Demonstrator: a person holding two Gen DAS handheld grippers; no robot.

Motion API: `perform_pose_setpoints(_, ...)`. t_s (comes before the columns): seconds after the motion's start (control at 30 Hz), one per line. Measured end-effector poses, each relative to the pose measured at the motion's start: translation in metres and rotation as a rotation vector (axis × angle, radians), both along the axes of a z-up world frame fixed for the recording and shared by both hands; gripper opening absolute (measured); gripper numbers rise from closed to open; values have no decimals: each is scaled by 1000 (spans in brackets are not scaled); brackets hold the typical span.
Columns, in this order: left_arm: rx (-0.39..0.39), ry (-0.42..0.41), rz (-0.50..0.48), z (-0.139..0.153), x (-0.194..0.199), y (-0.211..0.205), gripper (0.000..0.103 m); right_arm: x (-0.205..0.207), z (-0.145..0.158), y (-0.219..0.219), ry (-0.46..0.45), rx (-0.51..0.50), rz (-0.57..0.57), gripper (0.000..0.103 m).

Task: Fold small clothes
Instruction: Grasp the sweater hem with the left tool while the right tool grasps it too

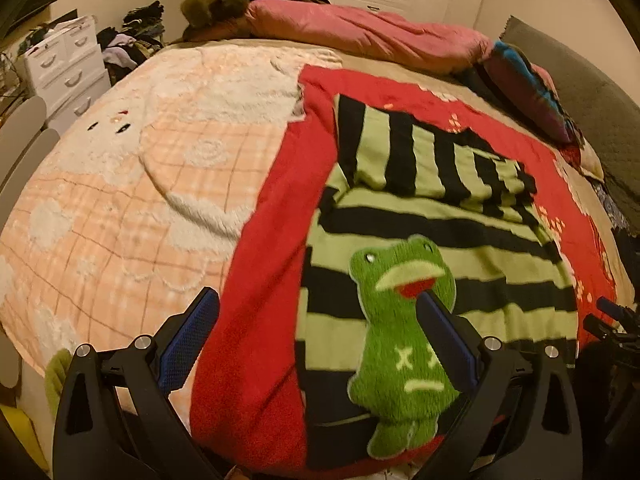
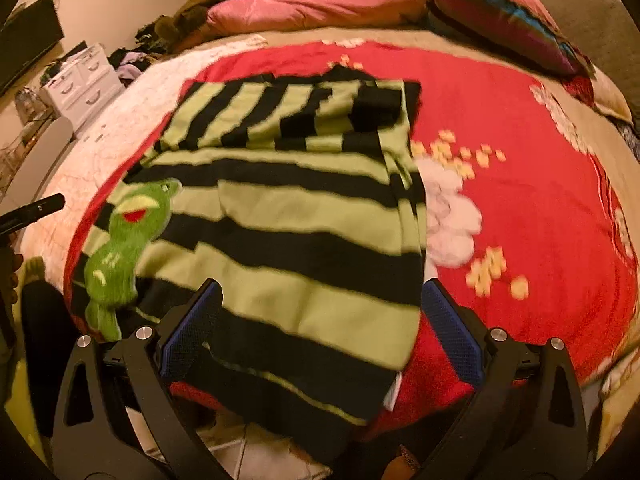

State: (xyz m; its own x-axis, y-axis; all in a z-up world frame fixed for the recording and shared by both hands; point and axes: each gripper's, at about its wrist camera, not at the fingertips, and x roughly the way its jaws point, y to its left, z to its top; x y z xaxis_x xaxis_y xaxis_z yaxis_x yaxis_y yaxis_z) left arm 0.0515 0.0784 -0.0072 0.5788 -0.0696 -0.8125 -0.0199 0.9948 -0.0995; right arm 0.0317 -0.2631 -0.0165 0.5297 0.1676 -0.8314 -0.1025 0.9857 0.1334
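Note:
A green-and-black striped sweater [image 1: 440, 248] with a plush frog patch [image 1: 400, 340] lies on a red blanket [image 1: 272, 280] on the bed, its sleeves folded across the upper part. My left gripper [image 1: 318, 316] is open above the sweater's near left edge, its right finger over the frog. In the right wrist view the sweater [image 2: 288, 208] and frog [image 2: 124, 240] lie ahead. My right gripper [image 2: 322, 304] is open over the sweater's near hem, which hangs over the bed edge. Neither gripper holds anything.
A peach checked blanket [image 1: 120, 200] covers the bed's left side. A pink duvet [image 1: 360, 36] and a striped pillow [image 2: 500, 12] lie at the far end. White drawers [image 1: 64, 68] and a clothes pile [image 1: 132, 40] stand beyond the bed on the left.

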Motion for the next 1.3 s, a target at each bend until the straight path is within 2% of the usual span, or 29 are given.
perform_pose_setpoints(0.13,10,26,-20,-8,-10,-3,98,-11,-16,-5,71,20,-25,94)
perform_pose_setpoints(0.3,19,64,-33,-20,-19,-7,98,-13,-24,-7,117,20,-65,94)
perform_pose_setpoints(0.5,15,138,-33,-38,-27,-5,98,-14,-39,-11,200,62,-103,94)
perform_pose_setpoints(0.77,2,231,-36,-62,-30,-4,98,-17,-44,-8,232,44,-99,94)
perform_pose_setpoints(0.93,-25,274,-60,-74,-34,-9,97,-17,-55,-10,288,34,-122,94)
perform_pose_setpoints(1.0,-53,287,-71,-77,-34,-9,92,-16,-60,-13,308,43,-132,94)
perform_pose_setpoints(1.03,-93,293,-81,-79,-34,-8,79,-16,-62,-14,319,44,-135,94)
perform_pose_setpoints(1.07,-126,300,-87,-80,-34,-8,71,-16,-62,-13,321,42,-133,94)
perform_pose_setpoints(1.1,-143,305,-91,-82,-34,-8,68,-16,-63,-12,322,41,-124,94)
perform_pose_setpoints(1.13,-158,307,-100,-83,-35,-9,58,-16,-63,-10,326,44,-113,94)
perform_pose_setpoints(1.2,-160,299,-111,-82,-37,-11,52,-16,-64,-7,335,50,-85,93)
perform_pose_setpoints(1.27,-155,298,-116,-81,-37,-13,50,-18,-63,-3,328,75,-55,68)
perform_pose_setpoints(1.3,-158,301,-113,-82,-38,-13,50,-19,-60,-2,316,77,-50,63)
